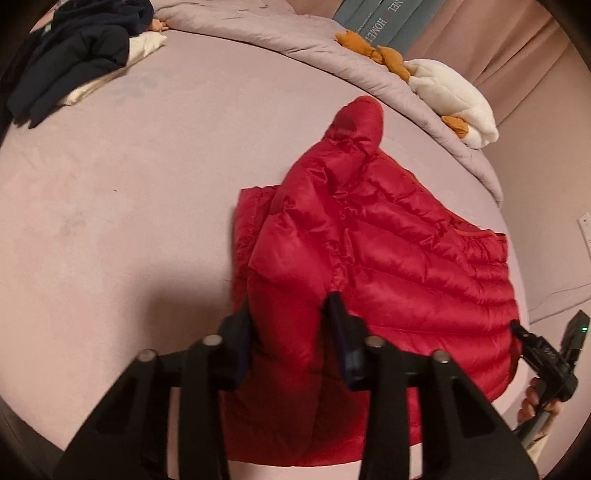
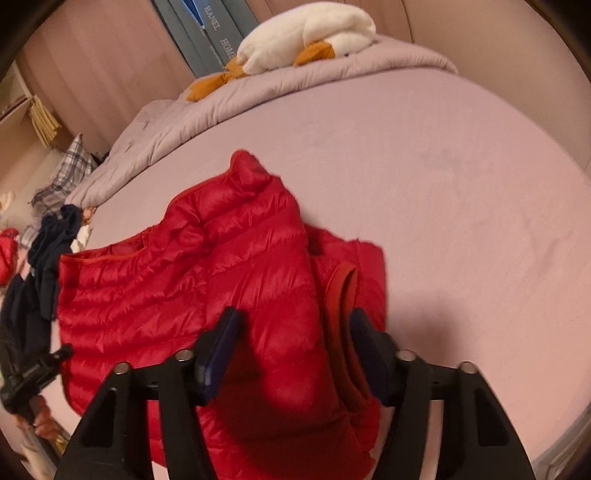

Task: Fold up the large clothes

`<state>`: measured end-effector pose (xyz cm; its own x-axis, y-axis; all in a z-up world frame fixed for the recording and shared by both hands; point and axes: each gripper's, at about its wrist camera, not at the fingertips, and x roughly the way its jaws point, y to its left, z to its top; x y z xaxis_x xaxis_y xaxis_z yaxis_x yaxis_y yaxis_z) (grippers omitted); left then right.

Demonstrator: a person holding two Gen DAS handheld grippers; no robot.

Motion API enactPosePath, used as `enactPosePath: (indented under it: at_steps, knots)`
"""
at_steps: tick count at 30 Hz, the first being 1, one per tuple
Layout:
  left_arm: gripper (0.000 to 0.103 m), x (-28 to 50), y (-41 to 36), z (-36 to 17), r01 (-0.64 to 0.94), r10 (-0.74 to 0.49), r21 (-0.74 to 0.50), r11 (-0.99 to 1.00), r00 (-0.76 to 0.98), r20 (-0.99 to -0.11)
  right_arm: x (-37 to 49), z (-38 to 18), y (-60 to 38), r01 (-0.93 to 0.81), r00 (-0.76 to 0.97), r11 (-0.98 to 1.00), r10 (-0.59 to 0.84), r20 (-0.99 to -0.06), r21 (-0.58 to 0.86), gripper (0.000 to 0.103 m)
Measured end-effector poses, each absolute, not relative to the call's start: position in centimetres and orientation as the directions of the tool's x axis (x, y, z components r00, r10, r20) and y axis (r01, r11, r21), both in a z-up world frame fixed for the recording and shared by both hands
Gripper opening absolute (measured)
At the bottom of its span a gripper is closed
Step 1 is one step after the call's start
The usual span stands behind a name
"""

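Right gripper [image 2: 291, 343] at 6 o'clock, fingers astride red puffer jacket [image 2: 192, 280] sleeve – pads look pressed into padding. Jacket flat on pink bed sheet [image 2: 443, 192]. Plush goose [image 2: 306, 33] at 12 o'clock on grey duvet [image 2: 207, 110]. Dark clothes [image 2: 48, 266] at 9 o'clock – left gripper [image 2: 33, 369] at 8 o'clock.

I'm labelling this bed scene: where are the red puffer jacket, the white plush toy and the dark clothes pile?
red puffer jacket [image 1: 406, 258]: left wrist view, quilted body.
white plush toy [image 2: 306, 33]: right wrist view, white body.
dark clothes pile [image 1: 74, 55]: left wrist view, top layer.

Black gripper [image 1: 291, 314], blue pads [image 1: 338, 314]
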<state>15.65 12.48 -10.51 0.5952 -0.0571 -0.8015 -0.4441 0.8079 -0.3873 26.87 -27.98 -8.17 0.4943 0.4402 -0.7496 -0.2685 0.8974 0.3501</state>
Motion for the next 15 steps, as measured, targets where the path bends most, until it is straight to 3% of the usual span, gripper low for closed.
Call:
enactPosePath:
  at_steps: [2, 5, 10, 15]
  knots:
    - [0.018, 15.7, 12.1, -9.6, -0.431, -0.029, -0.365, 0.825, 0.613, -0.79, 26.7, -8.0, -28.0, -0.27, 0.496, 0.895, 0.445, -0.746, 0.355, 0.031]
    - [0.015, 16.0, 11.5, -8.1, -0.418, 0.012, -0.334, 0.845, 0.639, -0.769, 26.1, -6.7, -28.0, -0.284, 0.524, 0.888, 0.46, -0.717, 0.363, 0.014]
    - [0.015, 17.2, 12.0, -7.0, -0.43, 0.039, -0.331, 0.84, 0.657, -0.753, 25.4, -4.1, -28.2, -0.291, 0.593, 0.883, 0.468, -0.655, 0.368, 0.01]
    - [0.017, 18.8, 12.0, -9.3, -0.45, 0.065, -0.266, 0.852, 0.596, -0.8, 26.7, -6.2, -27.7, -0.24, 0.58, 0.917, 0.399, -0.71, 0.319, 0.01]
